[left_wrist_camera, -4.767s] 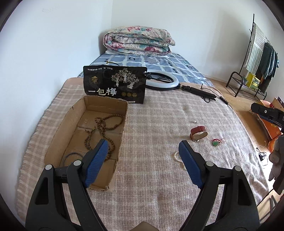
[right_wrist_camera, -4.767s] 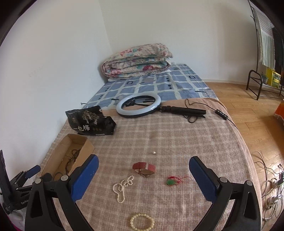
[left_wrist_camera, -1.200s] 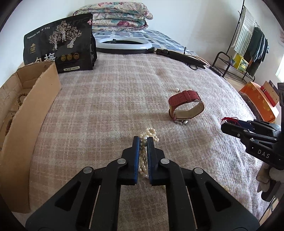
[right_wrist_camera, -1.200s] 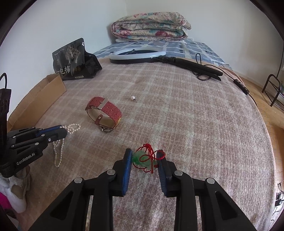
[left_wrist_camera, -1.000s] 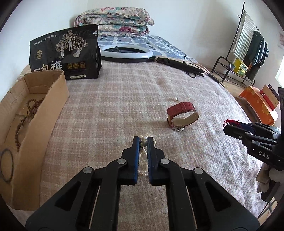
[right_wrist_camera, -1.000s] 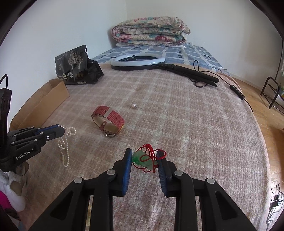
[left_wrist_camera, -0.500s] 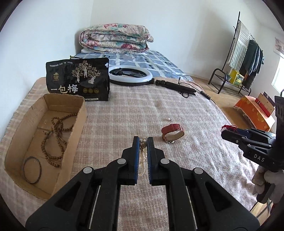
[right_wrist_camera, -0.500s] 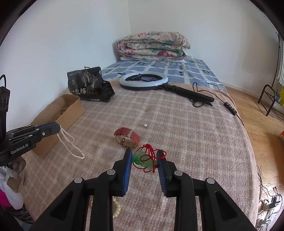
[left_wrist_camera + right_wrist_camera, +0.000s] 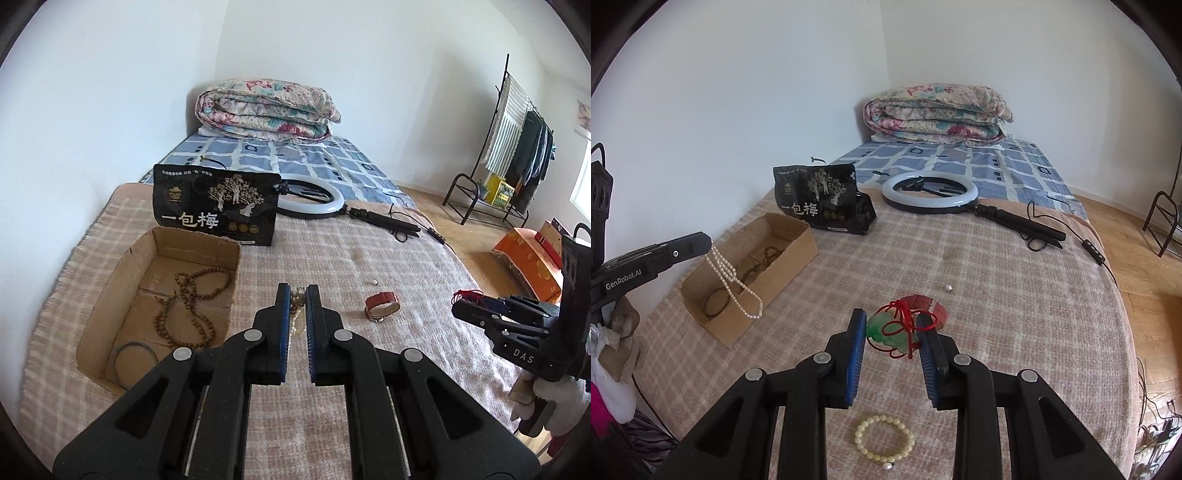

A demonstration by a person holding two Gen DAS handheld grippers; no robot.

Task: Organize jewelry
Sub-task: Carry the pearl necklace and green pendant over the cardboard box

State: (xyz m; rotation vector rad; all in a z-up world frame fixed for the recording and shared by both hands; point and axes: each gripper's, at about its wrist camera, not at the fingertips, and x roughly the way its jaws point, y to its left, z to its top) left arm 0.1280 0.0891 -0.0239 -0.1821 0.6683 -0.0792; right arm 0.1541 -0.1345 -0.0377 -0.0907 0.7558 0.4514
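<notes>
Aloft, the left gripper (image 9: 296,291) pinches a limp pearl strand (image 9: 733,278) dangling over the box (image 9: 798,254); the right gripper (image 9: 893,328) clamps a light jade pendant (image 9: 886,332), best held by its body.

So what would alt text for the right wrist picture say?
A black hand-held tool grips a green pendant on red cord above a checked blanket. At left, a second tool dangles a pearl necklace over a cardboard box.

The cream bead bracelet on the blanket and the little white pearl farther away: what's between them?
In the right wrist view, between cream bead bracelet and pearl: right gripper holding green pendant, and red-strap watch.
</notes>
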